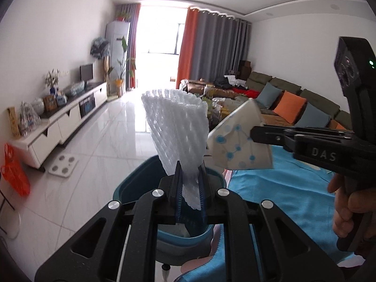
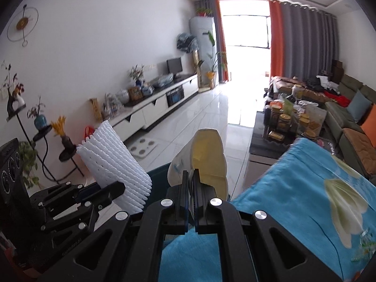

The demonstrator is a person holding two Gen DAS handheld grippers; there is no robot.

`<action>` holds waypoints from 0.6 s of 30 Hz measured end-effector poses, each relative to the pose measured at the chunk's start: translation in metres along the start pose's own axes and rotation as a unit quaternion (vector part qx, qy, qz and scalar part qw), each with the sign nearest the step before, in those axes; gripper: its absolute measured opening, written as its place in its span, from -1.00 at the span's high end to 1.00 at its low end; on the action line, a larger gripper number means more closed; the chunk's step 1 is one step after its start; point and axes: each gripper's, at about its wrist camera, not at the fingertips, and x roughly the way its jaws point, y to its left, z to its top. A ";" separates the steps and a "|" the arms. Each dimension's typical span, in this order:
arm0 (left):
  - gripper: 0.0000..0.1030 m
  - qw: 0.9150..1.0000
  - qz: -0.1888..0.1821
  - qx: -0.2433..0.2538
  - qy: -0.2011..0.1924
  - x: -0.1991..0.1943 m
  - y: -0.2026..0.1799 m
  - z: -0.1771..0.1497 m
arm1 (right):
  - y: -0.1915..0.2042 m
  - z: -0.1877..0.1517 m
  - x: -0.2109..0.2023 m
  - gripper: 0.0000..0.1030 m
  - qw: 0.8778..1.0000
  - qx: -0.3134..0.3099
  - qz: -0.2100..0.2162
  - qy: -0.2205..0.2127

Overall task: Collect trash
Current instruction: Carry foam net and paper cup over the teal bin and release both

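Note:
My left gripper is shut on the lower end of a white foam fruit net, which stands up above a teal bin. From the right, my right gripper reaches in, held by a hand, and is shut on a white wrapper with blue dots. In the right wrist view the right gripper pinches that wrapper, whose inside is yellowish. The left gripper with the foam net is at lower left. The bin's dark edge shows between them.
A blue flowered blanket covers the surface at lower right. On the white tiled floor lies a bathroom scale. A long TV cabinet lines the left wall. A crowded coffee table and a sofa stand on the right.

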 end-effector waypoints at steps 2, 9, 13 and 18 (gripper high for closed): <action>0.75 1.000 -0.004 -0.012 0.014 0.012 0.007 -0.004 | 0.002 0.002 0.018 0.96 1.000 -0.009 0.000 0.020; 0.75 0.996 -0.014 -0.044 0.080 0.079 0.002 -0.033 | 0.008 -0.003 0.069 0.96 0.997 -0.017 0.003 0.079; 0.75 0.993 -0.023 -0.055 0.100 0.104 0.006 -0.040 | 0.012 -0.007 0.091 0.96 0.993 -0.020 0.006 0.113; 0.75 0.991 -0.021 -0.062 0.119 0.127 0.009 -0.050 | 0.015 -0.007 0.112 0.96 0.989 -0.027 0.004 0.146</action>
